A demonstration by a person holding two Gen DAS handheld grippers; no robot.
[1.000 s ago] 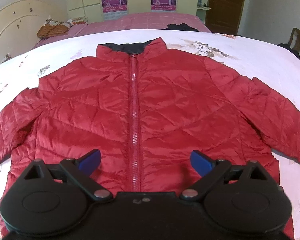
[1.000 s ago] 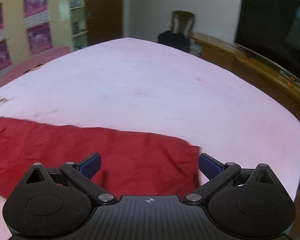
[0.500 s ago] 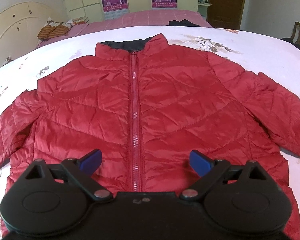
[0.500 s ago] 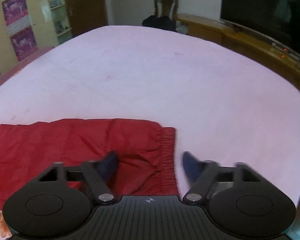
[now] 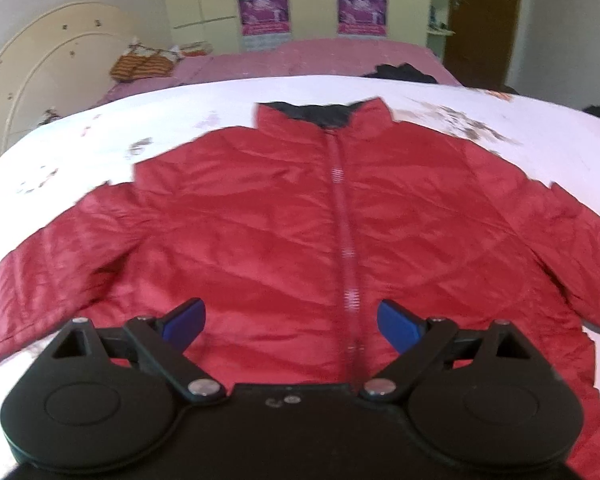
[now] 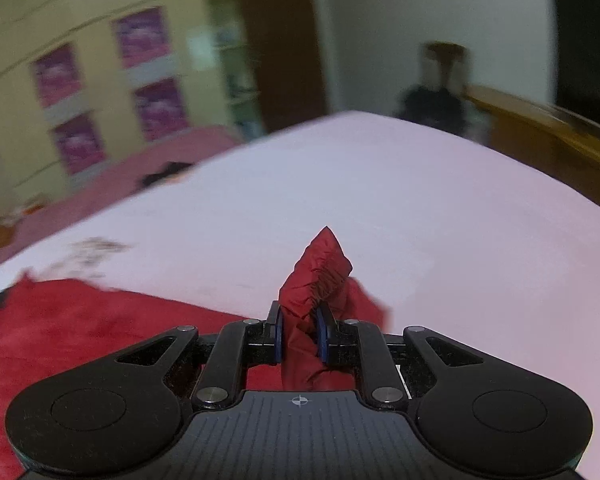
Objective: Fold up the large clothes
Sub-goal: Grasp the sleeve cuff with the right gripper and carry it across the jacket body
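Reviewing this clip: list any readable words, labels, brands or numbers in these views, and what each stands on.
None can be read.
Purple posters on the cupboard doors: print too blurred and small.
Red jacket: no label or logo visible.
Right gripper: only a crosshair mark on its body, no text.

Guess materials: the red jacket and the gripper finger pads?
Red jacket: probably thin nylon or polyester shell over light padding; slight sheen, quilted stitch lines, crinkled cuff bunched in the right gripper. Finger pads: blue, matte, likely rubber or soft plastic; unsure.

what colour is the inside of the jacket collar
Black, or very dark, against the red jacket; the collar lining shows best in the left wrist view.
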